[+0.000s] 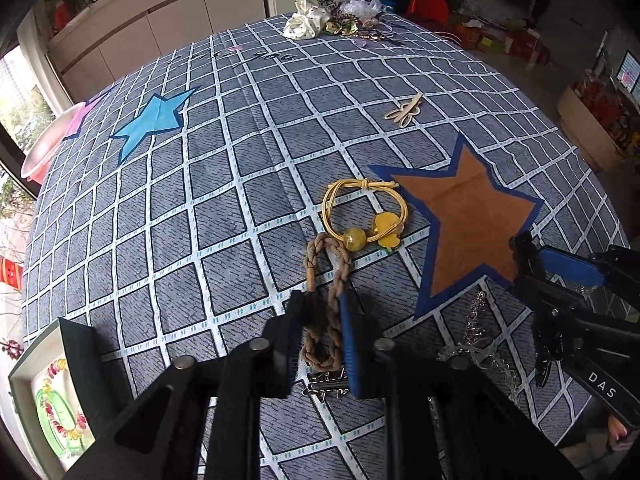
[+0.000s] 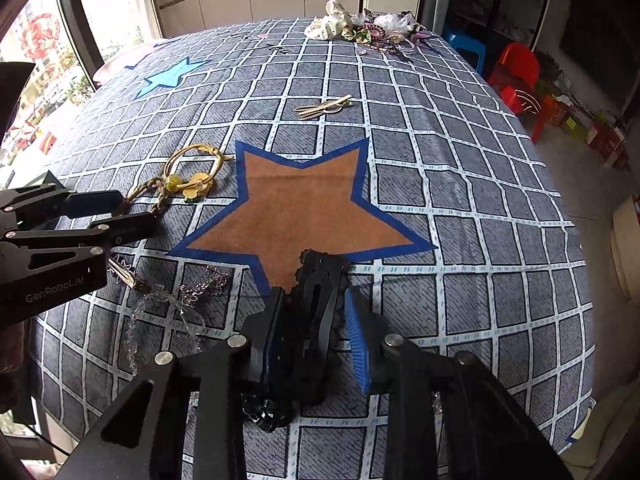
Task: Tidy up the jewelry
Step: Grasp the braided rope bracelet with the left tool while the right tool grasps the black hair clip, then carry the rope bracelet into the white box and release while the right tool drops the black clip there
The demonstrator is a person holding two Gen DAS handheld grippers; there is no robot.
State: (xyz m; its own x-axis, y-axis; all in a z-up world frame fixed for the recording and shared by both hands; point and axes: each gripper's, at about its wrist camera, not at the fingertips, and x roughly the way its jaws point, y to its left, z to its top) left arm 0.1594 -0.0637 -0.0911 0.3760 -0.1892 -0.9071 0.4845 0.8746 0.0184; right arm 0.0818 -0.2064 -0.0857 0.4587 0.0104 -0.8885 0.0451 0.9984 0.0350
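The left gripper (image 1: 324,320) pinches a braided brown hair tie (image 1: 325,300), the right gripper (image 2: 316,320) clamps a black hair clip (image 2: 316,312) whose lower end is hidden, and tangled clear jewelry (image 2: 172,304) between them is hard to make out

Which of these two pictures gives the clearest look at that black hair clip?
The right wrist view: the black hair clip fills the middle, between the right gripper's fingers. The left wrist view shows only a dark sliver of it under that gripper.

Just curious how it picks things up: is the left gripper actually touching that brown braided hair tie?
Touching. The left wrist view shows the left gripper with both pads pressed against the brown braided hair tie, squeezing its loop narrow.
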